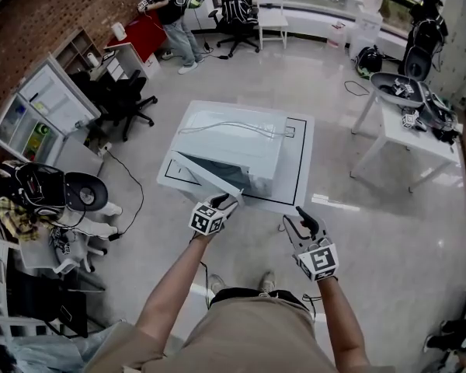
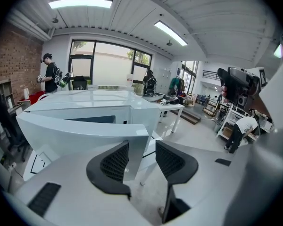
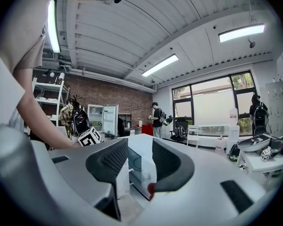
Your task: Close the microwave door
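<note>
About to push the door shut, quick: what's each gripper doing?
Left gripper: jaws open, microwave door edge between them.
Right gripper: jaws open, empty.

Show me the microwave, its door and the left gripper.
microwave (image 1: 234, 148), head view, its white top.
door (image 1: 205, 176), head view, middle of the open panel.
left gripper (image 1: 231, 200), head view, between its fingertips at the door's edge.

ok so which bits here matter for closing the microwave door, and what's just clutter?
Job:
- white box-shaped microwave
- its open white door
- left gripper, jaws apart around the door's edge
- right gripper, open, empty

Lying about:
- low white table under the microwave
- white side table with gear on it
- black office chair
</note>
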Motion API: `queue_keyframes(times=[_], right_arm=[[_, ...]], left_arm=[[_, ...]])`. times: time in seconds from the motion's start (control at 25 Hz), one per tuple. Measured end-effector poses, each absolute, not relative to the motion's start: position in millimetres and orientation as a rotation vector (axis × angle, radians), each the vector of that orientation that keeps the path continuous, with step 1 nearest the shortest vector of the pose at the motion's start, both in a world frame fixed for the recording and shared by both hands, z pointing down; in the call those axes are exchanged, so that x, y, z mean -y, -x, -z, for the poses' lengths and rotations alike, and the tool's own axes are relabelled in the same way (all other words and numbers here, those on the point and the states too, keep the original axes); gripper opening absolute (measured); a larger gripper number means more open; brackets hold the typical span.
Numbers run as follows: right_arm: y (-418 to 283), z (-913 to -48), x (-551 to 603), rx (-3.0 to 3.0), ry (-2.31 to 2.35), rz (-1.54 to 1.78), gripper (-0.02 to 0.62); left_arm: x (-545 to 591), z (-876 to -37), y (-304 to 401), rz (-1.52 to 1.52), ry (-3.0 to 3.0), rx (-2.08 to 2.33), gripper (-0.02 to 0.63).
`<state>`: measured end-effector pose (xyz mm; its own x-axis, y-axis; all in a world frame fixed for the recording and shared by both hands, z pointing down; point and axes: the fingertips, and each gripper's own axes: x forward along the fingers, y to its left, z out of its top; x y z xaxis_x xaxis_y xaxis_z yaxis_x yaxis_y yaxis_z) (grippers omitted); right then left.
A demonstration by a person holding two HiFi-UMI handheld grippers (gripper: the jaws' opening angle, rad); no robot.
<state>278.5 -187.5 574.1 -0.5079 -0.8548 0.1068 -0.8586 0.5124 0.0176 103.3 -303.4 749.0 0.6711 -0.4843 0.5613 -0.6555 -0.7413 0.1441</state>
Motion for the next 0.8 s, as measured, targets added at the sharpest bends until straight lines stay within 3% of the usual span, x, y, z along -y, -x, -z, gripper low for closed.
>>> queue_keyframes(times=[0.8], right_arm=[[-312.8, -590.4, 212.5, 2.621, -1.511, -0.127, 0.164]], left_arm=[[357.1, -756.6, -143.3, -0.677, -2.516, 0.911, 0.187]])
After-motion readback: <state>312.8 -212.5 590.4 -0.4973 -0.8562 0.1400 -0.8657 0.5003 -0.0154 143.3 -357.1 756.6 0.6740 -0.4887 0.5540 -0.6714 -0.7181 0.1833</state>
